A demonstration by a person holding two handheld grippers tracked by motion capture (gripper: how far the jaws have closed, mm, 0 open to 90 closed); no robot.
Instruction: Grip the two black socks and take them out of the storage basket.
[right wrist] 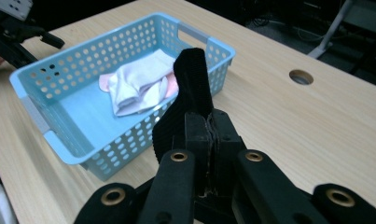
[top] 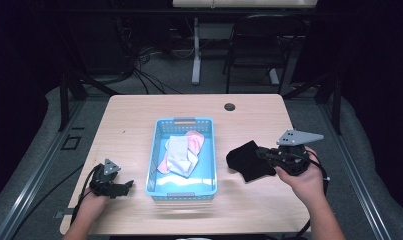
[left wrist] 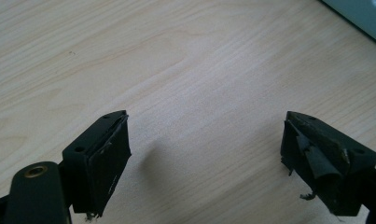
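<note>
A black sock (top: 246,160) hangs just right of the light blue basket (top: 160,186), pinched in my right gripper (top: 264,153), which is shut on it. In the right gripper view the black sock (right wrist: 191,88) stands up from the closed jaws, with the basket (right wrist: 59,145) beyond. White and pink socks (top: 181,152) lie inside the basket; they appear in the right gripper view as white and pink socks (right wrist: 139,86). My left gripper (top: 128,185) rests on the table left of the basket, open, with bare wood between its fingers (left wrist: 106,158).
A round cable hole (top: 230,106) sits near the table's far edge. A black chair (top: 259,45) and cables (top: 144,70) stand on the floor beyond the table. The table's front edge (top: 189,231) runs close to both hands.
</note>
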